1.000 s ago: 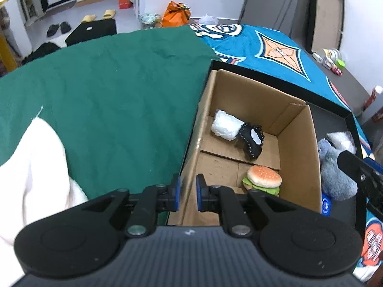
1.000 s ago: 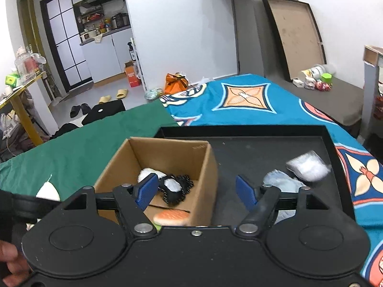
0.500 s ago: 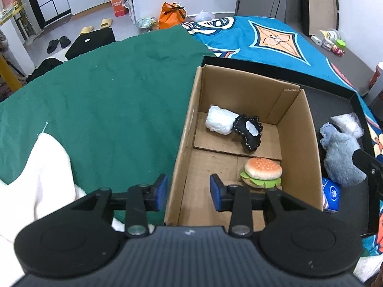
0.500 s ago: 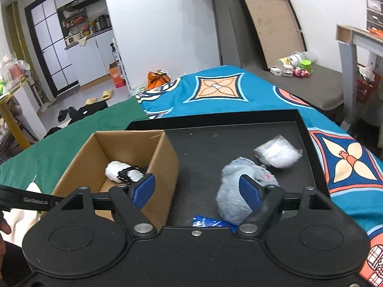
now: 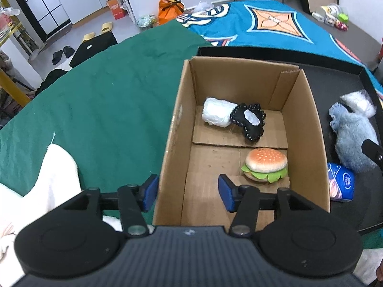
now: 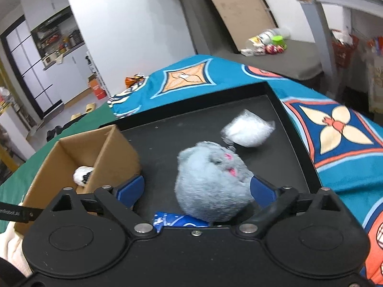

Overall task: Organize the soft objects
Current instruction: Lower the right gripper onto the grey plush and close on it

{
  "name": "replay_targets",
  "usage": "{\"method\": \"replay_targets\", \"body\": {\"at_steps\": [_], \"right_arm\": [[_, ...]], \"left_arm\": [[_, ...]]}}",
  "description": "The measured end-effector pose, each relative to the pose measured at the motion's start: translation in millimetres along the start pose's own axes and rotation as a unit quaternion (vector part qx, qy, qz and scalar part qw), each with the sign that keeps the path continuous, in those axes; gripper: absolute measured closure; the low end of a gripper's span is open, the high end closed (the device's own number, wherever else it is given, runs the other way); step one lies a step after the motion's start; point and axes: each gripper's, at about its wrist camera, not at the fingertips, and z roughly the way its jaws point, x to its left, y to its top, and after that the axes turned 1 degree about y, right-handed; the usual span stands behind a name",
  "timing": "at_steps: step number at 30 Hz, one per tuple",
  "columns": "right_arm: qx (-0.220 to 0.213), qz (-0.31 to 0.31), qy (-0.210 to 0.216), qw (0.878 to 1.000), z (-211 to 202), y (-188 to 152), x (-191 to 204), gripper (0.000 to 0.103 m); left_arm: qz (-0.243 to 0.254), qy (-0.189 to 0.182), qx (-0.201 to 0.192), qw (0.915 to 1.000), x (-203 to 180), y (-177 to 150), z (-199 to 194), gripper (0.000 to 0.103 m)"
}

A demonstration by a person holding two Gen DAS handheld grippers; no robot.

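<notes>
A cardboard box (image 5: 308, 119) stands on a black tray (image 6: 182, 134). It holds a plush burger (image 5: 265, 163), a white bundle (image 5: 216, 112) and a black-and-white plush (image 5: 250, 122). My left gripper (image 5: 188, 192) is open, its jaws straddling the box's near left wall. On the tray beside the box lie a grey fluffy plush (image 6: 213, 179), a white soft packet (image 6: 249, 131) and a blue pack (image 6: 179, 221). My right gripper (image 6: 197, 190) is open, with the grey plush between its jaws. The box also shows in the right wrist view (image 6: 112, 160).
A green cloth (image 5: 100, 110) covers the table left of the box, with a white towel (image 5: 55, 177) at its near left. A patterned blue cloth (image 6: 335, 131) lies right of the tray. The right gripper's finger (image 5: 372, 150) shows by the grey plush (image 5: 354, 143).
My left gripper has opened and drawn back over the box's near wall. My right gripper has moved right and down so the grey plush now sits between its jaws.
</notes>
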Motion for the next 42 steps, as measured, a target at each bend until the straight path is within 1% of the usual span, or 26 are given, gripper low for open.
{"method": "replay_targets", "body": {"at_steps": [3,9,14,15,17,19,20,22,26,35,39,42], "right_arm": [[0.01,0.02,0.0,1.0,10,-3,-11,0.005],[0.025,0.055,-0.002,0.998,25,-6,-25,0.003],[0.031,0.072,0.006,0.997,32,-8,-32,0.003],[0.032,0.076,0.01,0.997,33,-8,-33,0.004],[0.035,0.083,0.015,0.996,36,-8,-36,0.011],[0.042,0.085,0.022,0.995,38,-9,-37,0.03],[0.044,0.087,0.026,0.995,38,-10,-37,0.035],[0.048,0.087,0.029,0.995,38,-11,-36,0.038],[0.043,0.082,0.025,0.995,33,-11,-33,0.04],[0.027,0.072,0.012,0.997,13,-6,-30,0.04],[0.02,0.064,0.005,0.998,5,0,-22,0.04],[0.017,0.056,0.009,0.998,0,4,-13,0.04]], "left_arm": [[0.014,0.014,0.003,0.9998,-8,1,2,0.043],[0.027,0.036,0.012,0.9989,-18,4,6,0.04],[0.036,0.05,0.016,0.9979,-25,6,8,0.037],[0.037,0.052,0.016,0.9979,-25,6,8,0.037],[0.036,0.052,0.016,0.9979,-25,6,8,0.037],[0.036,0.052,0.016,0.9979,-26,6,8,0.037],[0.036,0.052,0.016,0.9979,-26,6,8,0.037],[0.037,0.052,0.014,0.9979,-26,6,7,0.037],[0.032,0.047,0.008,0.9983,-23,5,3,0.037],[0.016,0.032,-0.012,0.9993,-14,2,-9,0.037],[0.01,0.027,-0.021,0.9994,-9,0,-13,0.037],[0.001,0.02,-0.025,0.9995,-3,-2,-15,0.037]]}}
